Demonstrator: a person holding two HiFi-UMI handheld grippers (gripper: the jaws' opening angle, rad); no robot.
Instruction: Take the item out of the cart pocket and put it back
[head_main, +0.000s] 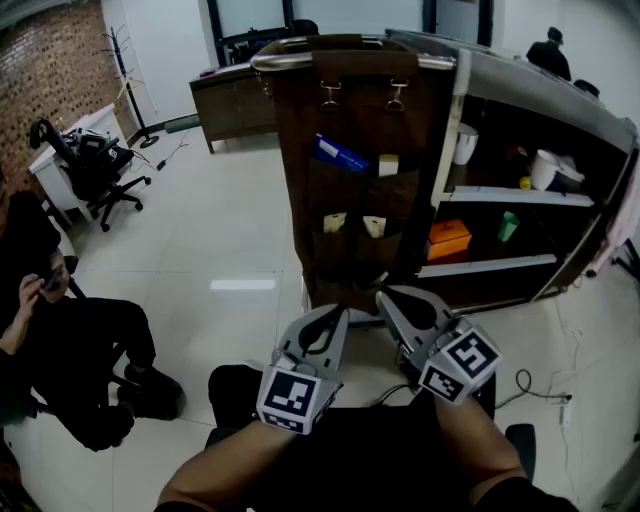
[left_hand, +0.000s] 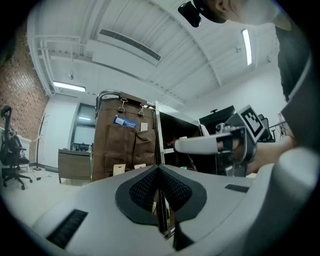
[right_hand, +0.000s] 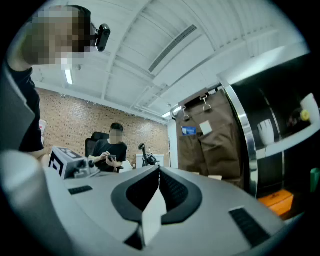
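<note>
A brown fabric pocket organizer (head_main: 350, 110) hangs on the near end of the metal cart (head_main: 540, 110). Its upper pockets hold a blue packet (head_main: 340, 154) and a cream card (head_main: 388, 165); two cream items (head_main: 335, 222) poke out of the lower pockets. My left gripper (head_main: 335, 312) and right gripper (head_main: 385, 297) are side by side low in front of the organizer, well short of it. Both are shut with nothing in them. The left gripper view shows its pads (left_hand: 172, 192) together and the organizer (left_hand: 125, 150) ahead. In the right gripper view the pads (right_hand: 175, 192) also meet, the organizer (right_hand: 210, 145) beyond.
A seated person (head_main: 60, 340) is at the left, with an office chair (head_main: 95, 165) behind. The cart shelves hold an orange box (head_main: 449, 240), white cups (head_main: 545, 168) and a green item (head_main: 508, 226). A cable (head_main: 535, 390) lies on the floor at the right. A wooden counter (head_main: 235, 100) stands behind.
</note>
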